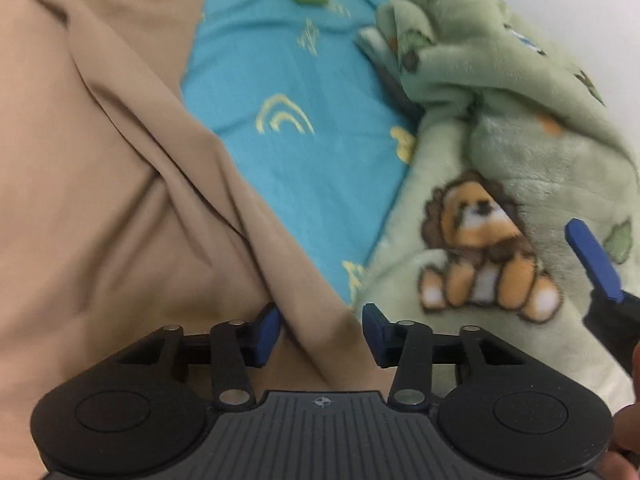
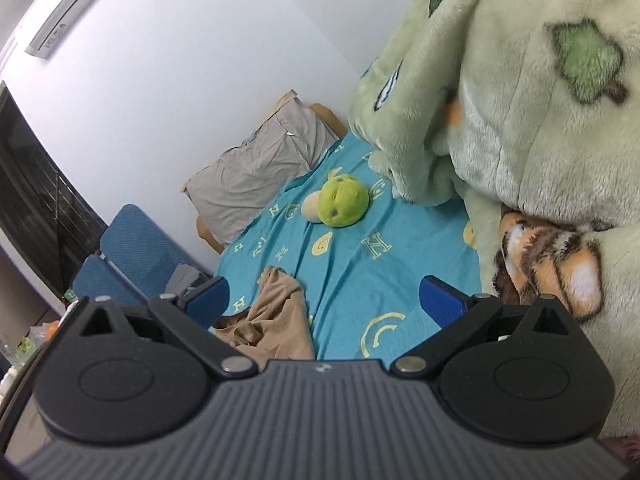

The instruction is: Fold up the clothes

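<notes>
- Tan garment [image 1: 120, 160]: a fold lies between the left tongs [image 1: 320, 332], jaws narrowed around it; whether they pinch it is unclear.
- Right tongs [image 2: 322, 300] gape, released, over the blue bedsheet [image 2: 352, 264].
- Green fleece blanket [image 2: 520, 120] beside them, right.

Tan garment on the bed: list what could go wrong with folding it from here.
1. The left claw straddles only a narrow ridge of the soft tan fabric garment; a pinch there could bunch it instead of catching an edge.
2. The fluffy green animal-print blanket crowds the teal patterned bedsheet, leaving little flat room.
3. The round green plush toy lies on the sheet and may get in the way of spreading.
</notes>
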Available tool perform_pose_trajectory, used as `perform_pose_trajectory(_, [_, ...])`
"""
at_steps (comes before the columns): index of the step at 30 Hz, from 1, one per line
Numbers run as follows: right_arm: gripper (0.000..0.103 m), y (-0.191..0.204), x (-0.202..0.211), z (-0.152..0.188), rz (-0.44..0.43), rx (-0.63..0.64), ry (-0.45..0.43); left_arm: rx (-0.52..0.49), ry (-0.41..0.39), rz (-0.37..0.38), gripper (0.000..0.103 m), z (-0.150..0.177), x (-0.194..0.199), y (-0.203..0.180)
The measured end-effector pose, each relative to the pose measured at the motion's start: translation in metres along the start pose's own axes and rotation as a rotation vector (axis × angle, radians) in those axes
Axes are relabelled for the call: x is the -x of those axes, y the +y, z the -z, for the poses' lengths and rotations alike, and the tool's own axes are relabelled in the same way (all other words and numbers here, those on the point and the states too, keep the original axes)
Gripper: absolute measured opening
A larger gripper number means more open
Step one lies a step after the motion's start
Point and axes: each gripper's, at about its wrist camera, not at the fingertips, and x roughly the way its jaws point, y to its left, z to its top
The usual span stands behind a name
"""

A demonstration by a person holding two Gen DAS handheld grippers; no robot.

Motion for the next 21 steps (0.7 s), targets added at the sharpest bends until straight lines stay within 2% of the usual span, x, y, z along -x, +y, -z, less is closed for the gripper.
perform_pose_trajectory(1, [0.103,-0.001,-0.001,0.0,0.0,-0.003,0.003,0.01,0.011,0.014,0.0,-0.001,-0.002,0.003])
perform_pose_trajectory(5, [0.103,-0.003,-0.005,0.001,0.006,-0.023,0.016,-0.001,0.014,0.075,0.001,-0.003,0.013,0.011])
perform_pose_trajectory(8, [0.103,-0.001,-0.008,0.002,0.02,-0.011,0.023,-0.007,0.008,0.122,0.0,-0.007,0.048,0.019])
perform_pose_trajectory(13, [0.103,0.007,-0.015,0.006,0.042,0.029,0.05,0.057,0.02,0.17,0.0,-0.016,0.107,0.056])
perform_pose_trajectory(16, [0.103,0.011,-0.017,0.009,0.05,0.045,0.07,0.071,0.055,0.128,0.0,-0.019,0.13,0.087])
perform_pose_trajectory(17, [0.103,0.012,-0.018,0.01,0.05,0.049,0.078,0.061,0.067,0.092,0.0,-0.018,0.134,0.096])
perform_pose_trajectory(21, [0.103,0.018,-0.025,0.016,0.045,0.07,0.119,-0.037,0.103,-0.128,0.001,-0.007,0.144,0.122])
